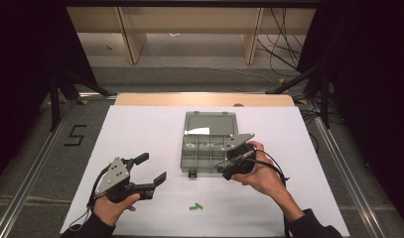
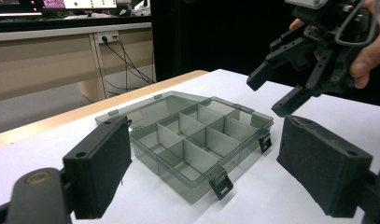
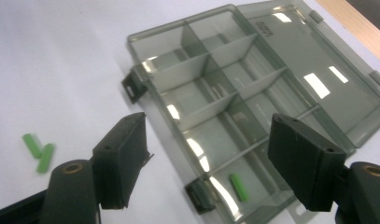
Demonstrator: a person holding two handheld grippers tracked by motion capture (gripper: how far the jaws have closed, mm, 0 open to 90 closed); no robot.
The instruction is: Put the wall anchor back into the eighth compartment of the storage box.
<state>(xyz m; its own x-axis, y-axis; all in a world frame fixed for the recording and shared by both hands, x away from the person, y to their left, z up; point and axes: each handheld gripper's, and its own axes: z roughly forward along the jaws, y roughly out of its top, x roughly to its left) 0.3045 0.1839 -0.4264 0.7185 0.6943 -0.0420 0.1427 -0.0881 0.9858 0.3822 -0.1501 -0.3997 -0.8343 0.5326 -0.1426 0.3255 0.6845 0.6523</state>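
We see the compartment box (image 1: 210,145) lying open on the white worktop (image 1: 140,129), its lid folded flat on the far side and its two black latches facing the person. One green piece (image 3: 239,187) lies in a corner compartment on the latch side of the box, beside the latch nearest the right gripper's camera. Two more green pieces (image 3: 38,152) lie together on the worktop, apart from the box on its latch side; in the high view they sit between the two forearms, near the front edge.

The right gripper (image 1: 228,168) is held over the near right corner of the box, gripped from the right by the right hand (image 1: 261,171), with the forearm entering from the lower right. The gripper is tilted downward toward the compartments. Its jaws stand spread apart with nothing between them; the pads touch no part of the box.

The left gripper (image 1: 152,168) is held to the left of the box, well clear of it, above the worktop. The left hand (image 1: 112,206) grasps it from below and behind, and the gripper points roughly level toward the box. Its jaws are also spread wide and carry nothing.
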